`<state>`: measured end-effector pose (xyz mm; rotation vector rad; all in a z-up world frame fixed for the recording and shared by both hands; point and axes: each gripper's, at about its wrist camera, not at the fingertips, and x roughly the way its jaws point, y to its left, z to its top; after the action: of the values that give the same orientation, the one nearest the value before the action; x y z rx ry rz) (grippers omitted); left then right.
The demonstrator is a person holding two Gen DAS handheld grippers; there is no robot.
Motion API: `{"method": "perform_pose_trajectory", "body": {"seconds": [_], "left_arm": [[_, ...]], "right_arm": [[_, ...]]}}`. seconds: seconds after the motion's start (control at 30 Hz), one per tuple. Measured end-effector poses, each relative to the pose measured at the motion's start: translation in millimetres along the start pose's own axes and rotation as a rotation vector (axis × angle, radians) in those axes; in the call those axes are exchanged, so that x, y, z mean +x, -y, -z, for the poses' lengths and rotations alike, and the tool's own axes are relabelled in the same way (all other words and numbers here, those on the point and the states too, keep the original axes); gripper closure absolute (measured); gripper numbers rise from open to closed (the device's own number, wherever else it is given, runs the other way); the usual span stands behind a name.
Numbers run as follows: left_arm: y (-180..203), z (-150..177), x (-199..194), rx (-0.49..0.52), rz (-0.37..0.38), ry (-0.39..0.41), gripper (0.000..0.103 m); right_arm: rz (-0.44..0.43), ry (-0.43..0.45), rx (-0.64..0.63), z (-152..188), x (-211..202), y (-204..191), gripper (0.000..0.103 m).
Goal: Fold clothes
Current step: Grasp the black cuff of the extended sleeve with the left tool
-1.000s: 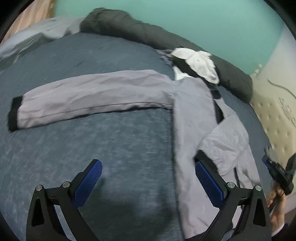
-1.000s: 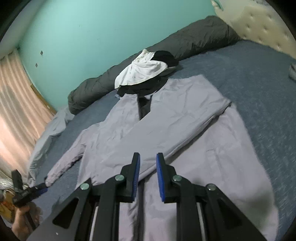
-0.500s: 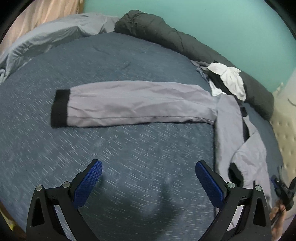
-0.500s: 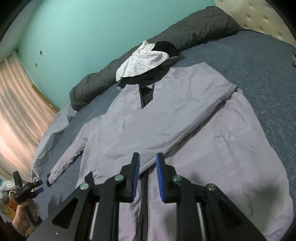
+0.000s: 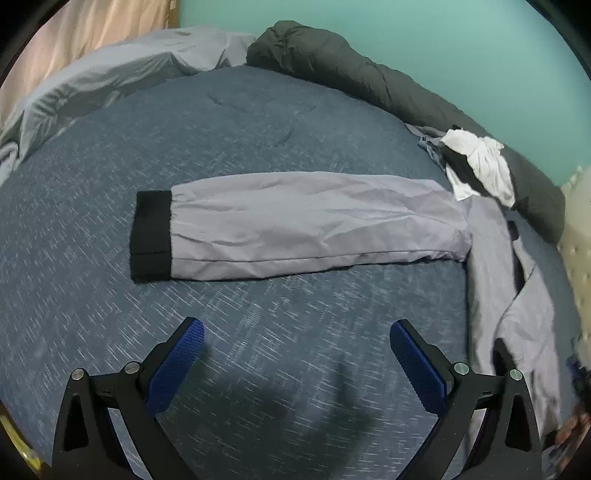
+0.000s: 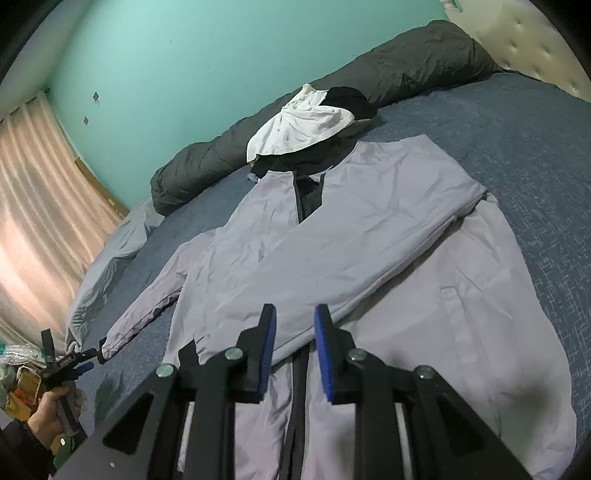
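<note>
A light grey jacket (image 6: 369, 258) with black cuffs lies flat on the blue bed. Its right sleeve is folded across the chest. Its left sleeve (image 5: 303, 225) stretches out sideways, ending in a black cuff (image 5: 151, 236). My left gripper (image 5: 295, 350) is wide open and empty, above the bedspread just short of that sleeve; it also shows small in the right wrist view (image 6: 79, 363) near the cuff. My right gripper (image 6: 294, 347) hovers over the jacket's lower front with its jaws narrowly apart, holding nothing.
A rolled dark grey duvet (image 6: 369, 96) lies along the teal wall. A white garment (image 6: 303, 127) and a black one (image 6: 351, 101) are piled at the jacket's collar. A grey pillow (image 5: 110, 81) and curtains are at the left; a tufted headboard (image 6: 517, 33) is at the right.
My left gripper has swung left from the jacket's body to face the outstretched sleeve and its cuff. My right gripper has lifted back a little over the jacket, its jaws unchanged.
</note>
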<state>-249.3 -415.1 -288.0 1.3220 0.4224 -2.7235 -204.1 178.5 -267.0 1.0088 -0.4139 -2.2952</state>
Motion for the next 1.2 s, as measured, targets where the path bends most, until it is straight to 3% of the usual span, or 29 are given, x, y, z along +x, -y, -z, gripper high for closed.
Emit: {"method": "perform_pose_trajectory", "body": {"seconds": [0.13,0.4,0.63,0.9,1.07,1.2], "left_arm": [[-8.3,-2.6,2.6,-0.008,-0.021,0.022,0.0],[-41.1,-11.7,5.5,-0.114,-0.075,0.057,0.0],[-53.4,-18.4,12.5,-0.114,-0.115,0.039,0.0],[-66.3,-29.0,23.8,-0.127,-0.111,0.016,0.0],[-82.5,-36.1,30.7,-0.212,-0.079,0.002,0.0],[-89.7,-43.7,36.8,-0.23,-0.101,-0.003,0.0]], "right_arm": [[0.041,0.023,-0.031,-2.6,-5.0,-4.1,0.082],[0.045,0.033,-0.066,-3.8,-5.1,-11.0,0.082],[0.028,0.041,-0.089,-3.5,-5.2,-17.2,0.082],[0.01,0.039,-0.091,-2.0,-3.0,-17.7,0.082],[0.012,0.058,-0.088,-4.0,-6.9,-16.6,0.082],[0.008,0.06,-0.095,-2.9,-6.1,-19.0,0.082]]}}
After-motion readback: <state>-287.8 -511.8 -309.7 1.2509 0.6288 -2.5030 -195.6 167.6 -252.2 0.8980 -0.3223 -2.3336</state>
